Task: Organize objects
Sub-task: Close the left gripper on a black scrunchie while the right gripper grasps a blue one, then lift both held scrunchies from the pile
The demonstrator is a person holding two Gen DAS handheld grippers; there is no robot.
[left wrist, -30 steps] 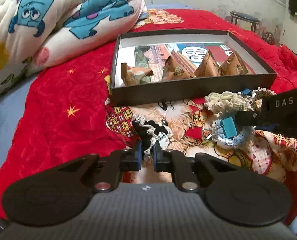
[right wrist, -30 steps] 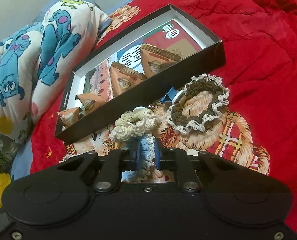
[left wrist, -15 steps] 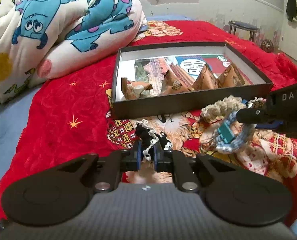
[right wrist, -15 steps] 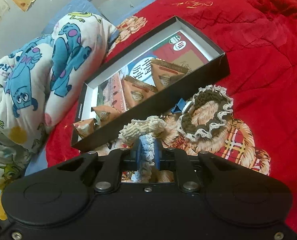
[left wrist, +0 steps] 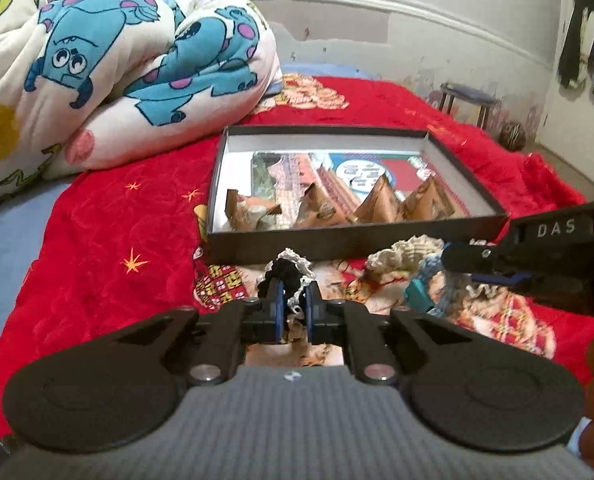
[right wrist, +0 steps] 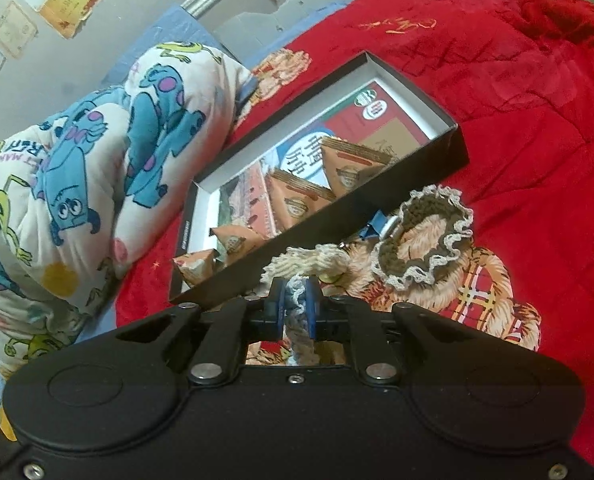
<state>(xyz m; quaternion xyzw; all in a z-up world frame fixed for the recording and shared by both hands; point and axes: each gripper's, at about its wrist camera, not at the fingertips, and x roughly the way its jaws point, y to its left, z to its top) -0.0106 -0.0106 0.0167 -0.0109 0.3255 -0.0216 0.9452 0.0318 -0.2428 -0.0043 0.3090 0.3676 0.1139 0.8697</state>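
Both claws pinching: left claw [left wrist: 293, 308] on black scrunchie [left wrist: 287, 272], right claw [right wrist: 297, 306] on blue scrunchie [right wrist: 296, 292], just near of the box [left wrist: 349, 242]; thin lace grips, cream scrunchie [right wrist: 309, 260] may snag and drag along.

One black box [left wrist: 349, 246], four triangular packets [left wrist: 377, 204] — four crocheted scrunchies [right wrist: 425, 236], two hand-held grippers [left wrist: 293, 296].
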